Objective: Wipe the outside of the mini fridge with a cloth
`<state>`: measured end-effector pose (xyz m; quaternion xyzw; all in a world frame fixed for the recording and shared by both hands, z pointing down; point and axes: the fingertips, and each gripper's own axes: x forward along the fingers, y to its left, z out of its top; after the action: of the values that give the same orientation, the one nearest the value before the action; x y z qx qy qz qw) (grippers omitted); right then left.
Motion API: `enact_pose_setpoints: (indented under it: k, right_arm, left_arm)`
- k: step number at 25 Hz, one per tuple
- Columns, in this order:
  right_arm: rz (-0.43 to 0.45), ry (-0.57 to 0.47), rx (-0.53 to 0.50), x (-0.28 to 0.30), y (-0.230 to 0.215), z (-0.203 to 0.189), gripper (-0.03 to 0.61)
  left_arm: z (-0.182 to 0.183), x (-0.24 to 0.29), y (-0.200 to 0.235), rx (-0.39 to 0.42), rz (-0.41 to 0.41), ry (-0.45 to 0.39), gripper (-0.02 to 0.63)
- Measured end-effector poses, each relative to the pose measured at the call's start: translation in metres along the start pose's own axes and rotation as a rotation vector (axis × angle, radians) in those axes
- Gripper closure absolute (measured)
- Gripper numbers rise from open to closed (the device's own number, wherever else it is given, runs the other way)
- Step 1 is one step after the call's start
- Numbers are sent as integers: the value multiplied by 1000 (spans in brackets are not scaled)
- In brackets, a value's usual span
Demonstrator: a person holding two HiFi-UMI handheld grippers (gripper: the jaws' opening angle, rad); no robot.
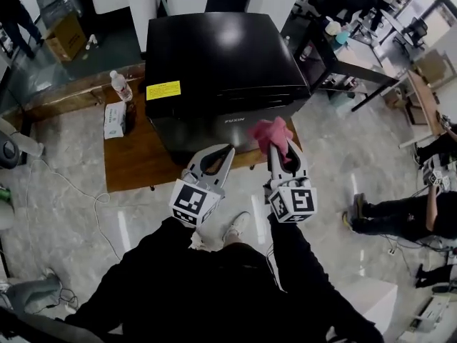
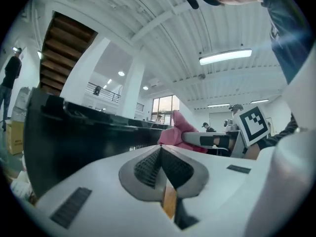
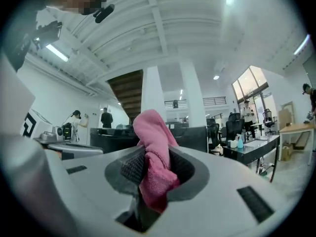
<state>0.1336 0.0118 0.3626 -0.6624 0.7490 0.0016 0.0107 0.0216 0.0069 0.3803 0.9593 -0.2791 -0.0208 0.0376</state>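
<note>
Head view: the fridge (image 1: 221, 63) stands on a wooden table (image 1: 136, 156), a yellow label (image 1: 163, 90) at the left of its top. The right gripper (image 1: 284, 152) is clamped on a pink cloth (image 1: 272, 133), which bunches above the jaws at the fridge's front upper edge, right of centre. Whether the cloth touches the fridge I cannot tell. The left gripper (image 1: 227, 150) hangs just beside it before the fridge front, jaws together with nothing between them. A bottle (image 1: 121, 86) stands on the table left of the fridge.
</note>
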Motion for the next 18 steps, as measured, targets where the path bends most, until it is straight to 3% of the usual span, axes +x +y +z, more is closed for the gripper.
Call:
enact_pose_setpoints:
  k: [4,8,18]
  right_arm:
    - [-28,-38,28,10,-47,14,476]
    - [-17,-27,44,26,-63,7,476]
    - [18,-26,-49,54,-71,-27,477]
  left_arm:
    - [22,48,-23,47,-23,-27,607]
    - [27,71,-31,58,-23,-26,607]
    - [-18,107,-28,49,8,31,607]
